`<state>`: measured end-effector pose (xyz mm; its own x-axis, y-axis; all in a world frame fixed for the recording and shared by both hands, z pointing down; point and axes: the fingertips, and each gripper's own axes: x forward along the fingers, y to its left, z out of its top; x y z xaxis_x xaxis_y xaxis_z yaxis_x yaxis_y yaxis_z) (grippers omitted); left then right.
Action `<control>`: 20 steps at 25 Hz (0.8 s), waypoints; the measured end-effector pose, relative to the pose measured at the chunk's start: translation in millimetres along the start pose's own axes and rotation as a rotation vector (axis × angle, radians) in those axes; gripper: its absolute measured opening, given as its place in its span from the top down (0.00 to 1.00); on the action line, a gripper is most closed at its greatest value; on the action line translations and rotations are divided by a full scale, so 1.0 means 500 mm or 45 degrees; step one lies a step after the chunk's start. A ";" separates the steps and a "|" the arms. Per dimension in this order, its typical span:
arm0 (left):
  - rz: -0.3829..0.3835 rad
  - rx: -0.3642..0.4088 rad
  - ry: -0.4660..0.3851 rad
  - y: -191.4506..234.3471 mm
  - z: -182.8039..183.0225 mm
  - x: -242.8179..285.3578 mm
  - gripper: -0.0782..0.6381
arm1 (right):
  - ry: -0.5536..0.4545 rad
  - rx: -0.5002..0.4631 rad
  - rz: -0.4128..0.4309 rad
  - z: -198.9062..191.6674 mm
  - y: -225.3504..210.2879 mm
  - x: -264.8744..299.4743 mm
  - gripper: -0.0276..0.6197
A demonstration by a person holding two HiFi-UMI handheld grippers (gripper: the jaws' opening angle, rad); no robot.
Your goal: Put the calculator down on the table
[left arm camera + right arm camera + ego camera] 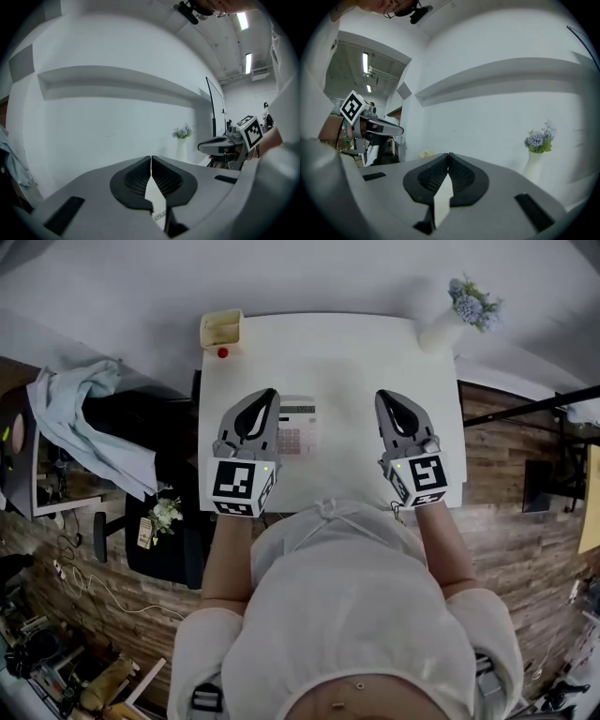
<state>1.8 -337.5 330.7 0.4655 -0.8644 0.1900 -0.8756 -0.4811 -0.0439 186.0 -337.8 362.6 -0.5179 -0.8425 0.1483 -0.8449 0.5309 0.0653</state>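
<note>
The calculator (298, 427), pale with pinkish keys and a dark display, lies flat on the white table (356, 352); its left part is hidden behind my left gripper. My left gripper (268, 394) hangs above the calculator's left edge, shut with nothing between its jaws. In the left gripper view its tips (151, 161) meet against the white wall. My right gripper (384, 396) is held at the same height to the right of the calculator, apart from it. Its jaws are shut and empty too, closed at the tips (448, 157) in the right gripper view.
A yellow box (222, 330) and a small red thing (222, 353) sit at the table's far left corner. A white vase of blue flowers (459, 315) stands at the far right corner. A dark chair with a light blue cloth (84, 418) is left of the table.
</note>
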 end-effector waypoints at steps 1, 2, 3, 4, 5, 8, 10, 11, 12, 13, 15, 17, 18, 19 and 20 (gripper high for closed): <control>-0.002 0.001 -0.030 0.000 0.016 -0.003 0.86 | -0.005 -0.016 -0.007 0.009 -0.003 -0.002 0.95; -0.002 0.003 -0.062 -0.001 0.031 -0.007 0.86 | -0.010 -0.030 -0.008 0.018 -0.006 -0.004 0.95; -0.004 0.007 -0.093 -0.001 0.046 -0.012 0.86 | -0.018 -0.037 -0.007 0.026 -0.008 -0.006 0.95; -0.007 0.013 -0.120 -0.003 0.060 -0.016 0.87 | -0.027 -0.038 -0.006 0.034 -0.009 -0.008 0.95; -0.011 0.020 -0.140 -0.006 0.072 -0.020 0.86 | -0.036 -0.036 -0.007 0.040 -0.011 -0.011 0.95; -0.028 0.020 -0.176 -0.014 0.094 -0.028 0.87 | -0.051 -0.041 -0.018 0.051 -0.015 -0.020 0.95; -0.039 0.010 -0.186 -0.017 0.102 -0.032 0.87 | -0.054 -0.054 -0.020 0.056 -0.013 -0.024 0.95; -0.042 0.007 -0.189 -0.018 0.105 -0.034 0.87 | -0.057 -0.057 -0.018 0.059 -0.011 -0.025 0.95; -0.042 0.007 -0.190 -0.018 0.106 -0.034 0.87 | -0.060 -0.058 -0.014 0.061 -0.010 -0.026 0.95; -0.041 0.005 -0.190 -0.018 0.106 -0.035 0.87 | -0.062 -0.057 -0.011 0.063 -0.008 -0.027 0.95; -0.037 -0.005 -0.183 -0.017 0.101 -0.034 0.87 | -0.065 -0.057 -0.004 0.064 -0.006 -0.029 0.95; -0.033 -0.021 -0.173 -0.016 0.093 -0.035 0.87 | -0.063 -0.061 0.004 0.062 -0.001 -0.031 0.95; -0.030 -0.026 -0.167 -0.016 0.089 -0.036 0.87 | -0.061 -0.065 0.008 0.062 0.001 -0.032 0.95; -0.028 -0.029 -0.162 -0.016 0.086 -0.037 0.87 | -0.060 -0.068 0.013 0.061 0.004 -0.032 0.95; -0.025 -0.030 -0.157 -0.016 0.083 -0.038 0.87 | -0.060 -0.071 0.017 0.061 0.006 -0.033 0.95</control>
<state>5.2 -323.3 286.9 0.4939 -0.8668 0.0688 -0.8681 -0.4961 -0.0182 188.1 -325.1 330.3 -0.5360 -0.8379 0.1029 -0.8298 0.5454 0.1186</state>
